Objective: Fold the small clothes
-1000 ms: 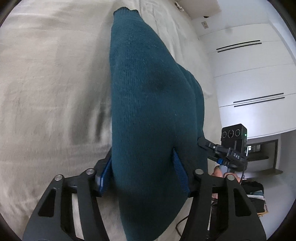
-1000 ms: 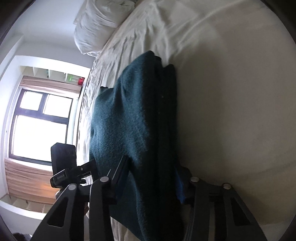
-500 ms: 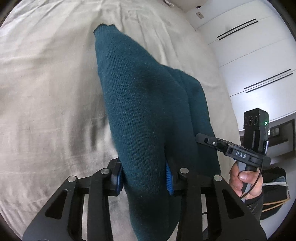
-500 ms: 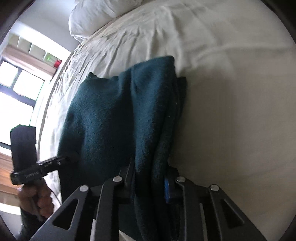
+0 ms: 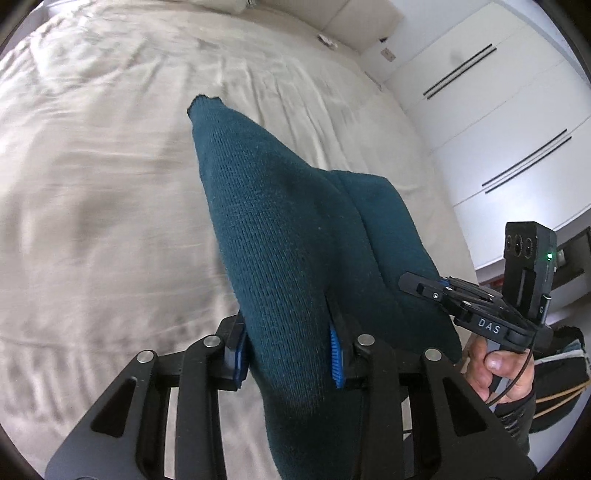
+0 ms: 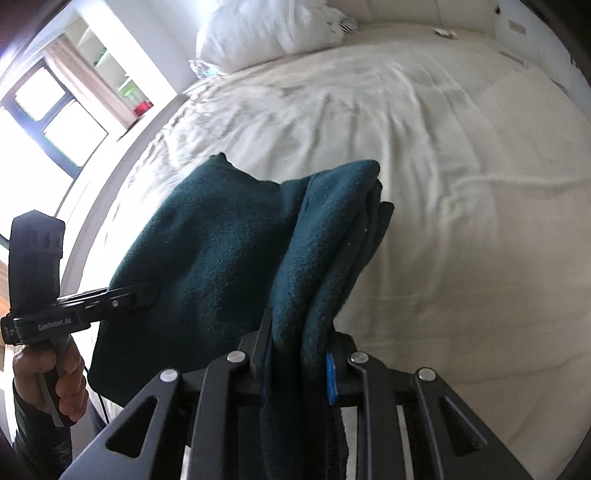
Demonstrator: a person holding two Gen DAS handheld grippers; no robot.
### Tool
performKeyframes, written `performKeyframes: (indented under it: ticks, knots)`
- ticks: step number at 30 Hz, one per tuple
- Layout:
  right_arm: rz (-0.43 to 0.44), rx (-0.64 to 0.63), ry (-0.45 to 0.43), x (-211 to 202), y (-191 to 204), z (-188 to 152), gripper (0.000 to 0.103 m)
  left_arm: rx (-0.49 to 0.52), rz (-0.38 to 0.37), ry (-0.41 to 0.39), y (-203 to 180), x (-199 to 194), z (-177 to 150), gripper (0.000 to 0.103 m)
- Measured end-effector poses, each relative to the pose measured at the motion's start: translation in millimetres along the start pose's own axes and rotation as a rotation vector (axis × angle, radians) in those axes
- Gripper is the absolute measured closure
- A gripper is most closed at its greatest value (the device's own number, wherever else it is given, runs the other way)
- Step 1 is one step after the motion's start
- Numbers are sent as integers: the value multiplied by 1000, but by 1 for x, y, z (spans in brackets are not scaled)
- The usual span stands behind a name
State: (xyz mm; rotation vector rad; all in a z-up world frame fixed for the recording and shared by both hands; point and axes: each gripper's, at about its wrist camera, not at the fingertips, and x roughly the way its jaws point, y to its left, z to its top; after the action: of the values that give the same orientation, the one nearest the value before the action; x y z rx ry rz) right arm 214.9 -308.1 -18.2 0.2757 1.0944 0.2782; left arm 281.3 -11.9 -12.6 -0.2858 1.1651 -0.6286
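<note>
A dark teal knit sweater (image 5: 280, 236) is held up over the cream bed (image 5: 92, 184), folded into several layers. My left gripper (image 5: 288, 354) is shut on one thick edge of it. My right gripper (image 6: 299, 354) is shut on the opposite bunched edge of the sweater (image 6: 221, 251). The garment stretches between the two grippers, its far end hanging toward the bed. The right gripper also shows in the left wrist view (image 5: 424, 288), clamped on the cloth. The left gripper shows in the right wrist view (image 6: 147, 291).
The wide cream bed sheet (image 6: 443, 184) lies wrinkled below and ahead. White pillows (image 6: 273, 33) sit at the head. White wardrobe doors (image 5: 498, 110) stand on the right of the left view. A window (image 6: 48, 110) is at the left of the right view.
Both grippers closed on the sweater's edges and lifted and tilted it. More of the bed and pillows came into view. The sweater now hangs higher above the sheet.
</note>
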Motion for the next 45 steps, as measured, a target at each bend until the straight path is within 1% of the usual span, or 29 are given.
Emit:
performKeyframes:
  ticks: [3,6,9,12,14,16,18,20,21,22,24,26,27,30,32,34,36,39,40,41,43,44,45]
  knots:
    - [23,-28,-20,-3,31,-8,80,11,23,-31,8,-33,-14,72]
    - [55,-49,-40,-2,59,-23,80,24,35,-48,24,-57,-31,71]
    - [89,-53,-46,7,78,-46,80,11,41,-41,48,-71,-61,71]
    - [120,-37,-19,26,86,-72,80,-34,30,-10,75,-65,-90,71]
    - [144,-6,4,40,82,-86,80,-56,34,11,93,-52,-109,71]
    - [161,39,42,59,74,-101,79,-72,34,35,109,-35,-122,68]
    - [173,85,68,76,61,-116,76,-94,2,21,121,-29,-131,64]
    - [222,160,56,82,43,-123,64,-106,-23,3,125,-30,-135,61]
    - [258,211,47,84,33,-126,60,-110,-26,0,125,-33,-138,60]
    - [276,241,42,85,26,-129,56,-114,-27,-3,126,-36,-140,59]
    - [300,271,28,83,18,-133,55,-109,-19,-9,126,-37,-144,59]
    - [296,276,16,75,14,-136,50,-102,6,-20,122,-45,-147,59]
    - [284,278,9,69,12,-136,50,-100,20,-28,121,-49,-151,59]
    - [244,274,-23,44,8,-137,49,-83,78,-95,112,-69,-151,59]
    - [220,278,-62,25,7,-134,48,-70,86,-148,103,-86,-151,59]
    - [263,272,-104,11,14,-125,48,-45,82,-183,92,-96,-148,59]
    - [349,233,-124,5,33,-115,48,-4,76,-188,80,-94,-139,59]
    - [477,190,-101,17,59,-103,48,30,68,-190,67,-84,-124,59]
    - [504,188,-90,26,65,-101,48,33,59,-186,67,-77,-117,59]
    - [514,196,-74,36,65,-101,48,28,58,-177,68,-71,-111,59]
    - [497,238,-37,58,60,-100,48,7,72,-143,70,-53,-95,59]
    - [479,261,-14,70,56,-102,52,-10,72,-114,77,-42,-91,59]
    - [453,284,4,81,47,-106,56,-19,66,-105,80,-34,-86,59]
